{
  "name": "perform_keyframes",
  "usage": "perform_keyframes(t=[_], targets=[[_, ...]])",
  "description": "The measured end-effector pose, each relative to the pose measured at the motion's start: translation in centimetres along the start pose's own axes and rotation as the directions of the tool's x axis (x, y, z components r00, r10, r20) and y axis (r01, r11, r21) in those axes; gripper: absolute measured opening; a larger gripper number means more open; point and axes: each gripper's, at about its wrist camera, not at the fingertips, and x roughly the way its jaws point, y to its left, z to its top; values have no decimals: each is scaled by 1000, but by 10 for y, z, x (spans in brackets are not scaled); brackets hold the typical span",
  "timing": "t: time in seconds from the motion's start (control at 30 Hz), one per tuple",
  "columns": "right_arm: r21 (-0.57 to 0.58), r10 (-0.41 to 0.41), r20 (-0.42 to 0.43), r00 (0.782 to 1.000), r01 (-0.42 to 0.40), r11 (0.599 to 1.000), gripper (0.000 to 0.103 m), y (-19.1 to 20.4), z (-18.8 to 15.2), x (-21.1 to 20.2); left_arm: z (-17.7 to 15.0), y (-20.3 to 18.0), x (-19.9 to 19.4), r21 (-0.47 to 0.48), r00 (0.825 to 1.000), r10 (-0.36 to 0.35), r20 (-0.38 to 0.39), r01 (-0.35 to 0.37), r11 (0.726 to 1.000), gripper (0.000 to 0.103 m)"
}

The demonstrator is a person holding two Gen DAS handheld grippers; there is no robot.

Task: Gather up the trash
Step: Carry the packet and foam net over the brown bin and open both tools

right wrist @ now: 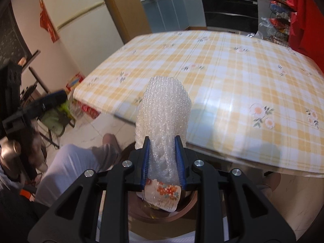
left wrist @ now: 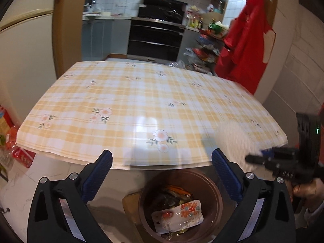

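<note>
A brown round bin stands on the floor below the table's near edge. Inside it lies a flowered plastic wrapper on top of other trash. My left gripper hangs above the bin, open wide, with nothing between its blue pads. My right gripper is shut on a roll of white bubble wrap that sticks up past its fingers, over the bin and the wrapper. In the left wrist view the bubble wrap shows blurred at the right, beside the right gripper.
The table with a yellow checked, flowered cloth fills the middle. A person's knee in light trousers is left of the bin. Red packets lie on the floor at the left. A red garment hangs at the right.
</note>
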Motion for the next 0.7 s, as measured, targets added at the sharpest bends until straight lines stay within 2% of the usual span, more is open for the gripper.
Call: perform_keyframes(t=[0.27,0.4,0.53,0.7], targets=[[-31,4,-86,996,-6,999,29,14,-9,21,-10,13,-4,-33,999,32,-3,-33,999,97],[-44,15,-109,994,-20,999,38,21,-12,27,-13,19,-4,-49,999,40,-3,-40,998,97],[-47,9,-114,993,-14,999,57,24,-12,30,-15,22,-4,-58,999,45,-4,-45,997,97],[-39,-1,-92,996,-2,999,73,23,-9,26,-16,22,-3,-61,999,46,-6,-47,997,97]])
